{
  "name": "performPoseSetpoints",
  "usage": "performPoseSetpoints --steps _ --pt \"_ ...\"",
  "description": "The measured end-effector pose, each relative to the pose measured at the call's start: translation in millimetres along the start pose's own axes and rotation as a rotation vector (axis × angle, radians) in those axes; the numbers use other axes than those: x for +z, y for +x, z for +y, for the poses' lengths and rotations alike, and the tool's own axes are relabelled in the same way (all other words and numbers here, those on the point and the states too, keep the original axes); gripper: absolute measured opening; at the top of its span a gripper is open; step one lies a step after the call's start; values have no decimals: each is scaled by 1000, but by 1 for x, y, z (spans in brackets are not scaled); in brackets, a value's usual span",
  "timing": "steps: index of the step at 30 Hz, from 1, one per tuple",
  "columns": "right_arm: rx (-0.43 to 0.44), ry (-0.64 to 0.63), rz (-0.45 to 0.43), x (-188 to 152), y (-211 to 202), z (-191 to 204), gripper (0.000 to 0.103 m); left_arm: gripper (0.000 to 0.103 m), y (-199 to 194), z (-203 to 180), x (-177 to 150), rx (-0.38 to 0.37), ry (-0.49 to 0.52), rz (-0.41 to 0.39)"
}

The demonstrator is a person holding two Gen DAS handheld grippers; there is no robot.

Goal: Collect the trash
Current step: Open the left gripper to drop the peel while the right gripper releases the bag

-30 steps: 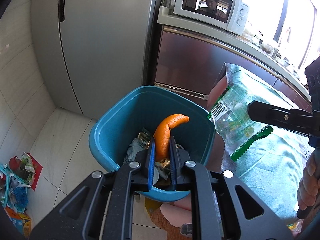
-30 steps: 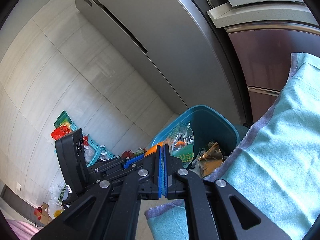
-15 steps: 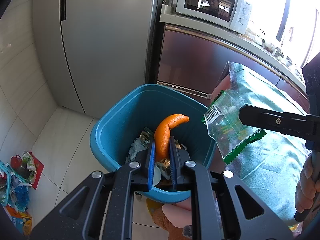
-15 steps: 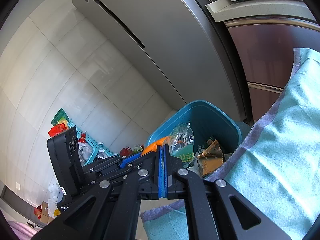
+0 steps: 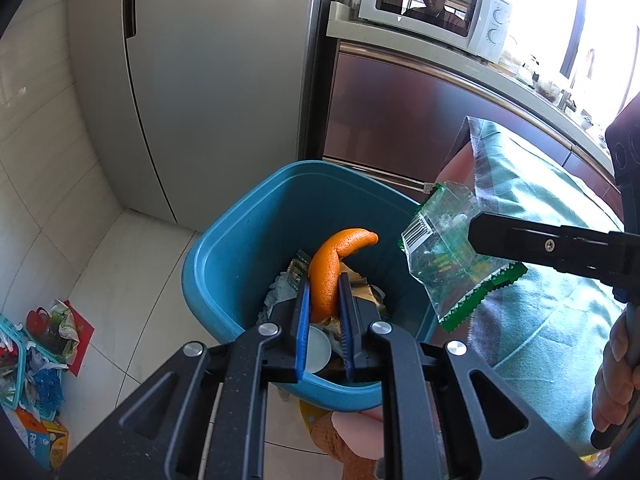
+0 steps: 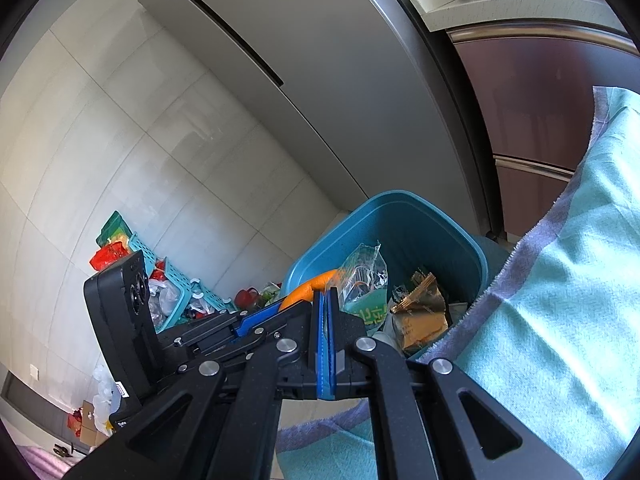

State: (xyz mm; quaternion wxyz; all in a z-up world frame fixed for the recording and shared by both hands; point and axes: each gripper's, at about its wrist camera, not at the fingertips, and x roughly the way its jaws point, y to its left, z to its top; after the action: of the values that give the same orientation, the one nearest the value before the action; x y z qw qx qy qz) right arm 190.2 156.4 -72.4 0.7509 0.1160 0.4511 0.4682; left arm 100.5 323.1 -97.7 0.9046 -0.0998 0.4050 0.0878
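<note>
On my far left, a heap of litter [image 5: 36, 340] lies on the tiled floor [image 5: 120, 280] by the wall, around a teal basket [image 6: 168, 280]. Next comes the fridge [image 5: 220, 80], and in front of it stands the blue bin [image 5: 224, 248], already holding wrappers, among them a gold foil one [image 6: 420, 312]. My left gripper [image 5: 325, 280] hangs over the bin's mouth, its jaws clenched on a curl of orange peel [image 5: 332, 256] that sticks up between the blue pads [image 5: 304, 320] and bends to the right above the trash inside. Further right, my right gripper [image 6: 325, 300] reaches in from the side with its jaws pressed tight together, pinching a clear wrapper [image 5: 448, 248] with green edging and a barcode; the wrapper hangs at the bin's right rim, partly over the opening and partly over the teal cloth [image 5: 560, 300] beside it. Behind, a microwave [image 5: 432, 4] sits on the counter [image 5: 520, 80]. At the far right edge a hand [image 5: 616, 392] wraps the right gripper's handle.
</note>
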Motion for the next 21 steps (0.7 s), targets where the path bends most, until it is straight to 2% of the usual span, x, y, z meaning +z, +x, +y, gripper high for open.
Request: performPoseSetpoints --steps 21 --pt "-51 10 53 -1 21 -4 1 15 22 -4 -1 39 -5 26"
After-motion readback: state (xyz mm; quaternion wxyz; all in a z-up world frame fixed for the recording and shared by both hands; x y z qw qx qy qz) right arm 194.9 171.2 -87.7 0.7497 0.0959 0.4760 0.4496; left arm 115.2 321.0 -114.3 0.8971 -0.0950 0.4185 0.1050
